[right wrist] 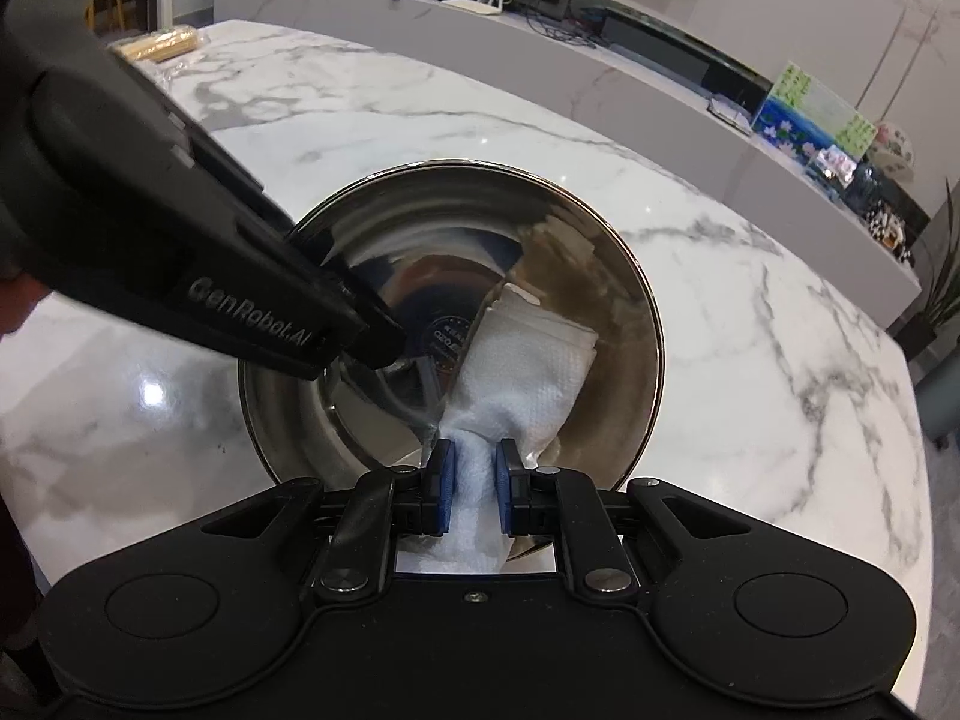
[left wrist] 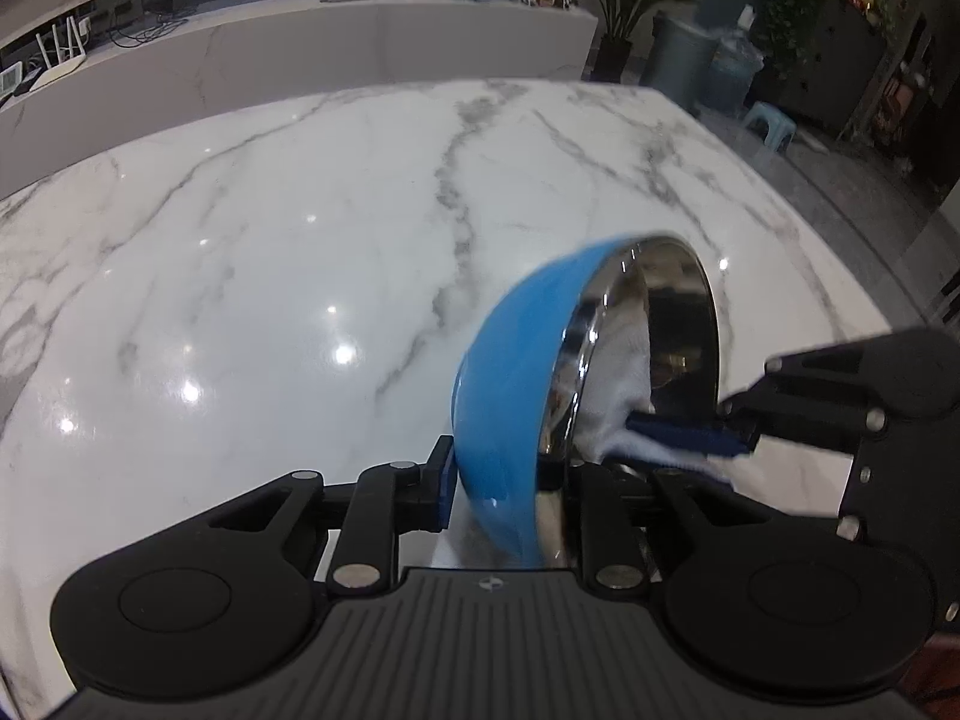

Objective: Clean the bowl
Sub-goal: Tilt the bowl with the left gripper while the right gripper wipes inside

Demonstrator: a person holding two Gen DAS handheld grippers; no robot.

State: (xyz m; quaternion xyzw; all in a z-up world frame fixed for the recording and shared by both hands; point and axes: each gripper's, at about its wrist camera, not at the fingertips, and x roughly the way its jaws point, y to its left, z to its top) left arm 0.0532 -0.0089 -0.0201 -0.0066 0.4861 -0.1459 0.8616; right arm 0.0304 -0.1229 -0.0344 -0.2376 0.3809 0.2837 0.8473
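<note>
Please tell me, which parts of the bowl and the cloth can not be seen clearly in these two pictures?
- Left wrist view: the bowl is motion-blurred; its bottom is cut off by the left gripper.
- Right wrist view: part of the bowl's inside is covered by the cloth and the left gripper's arm.
- Stamp on the bowl's floor: too small to read.

Bowl (right wrist: 570,252), steel inside, blue outside: one. White cloth (right wrist: 528,348): one. Grippers: two, left gripper (left wrist: 510,480), right gripper (right wrist: 474,483). Marble counter (left wrist: 270,240): one. Potted plant (left wrist: 618,6): one.
</note>
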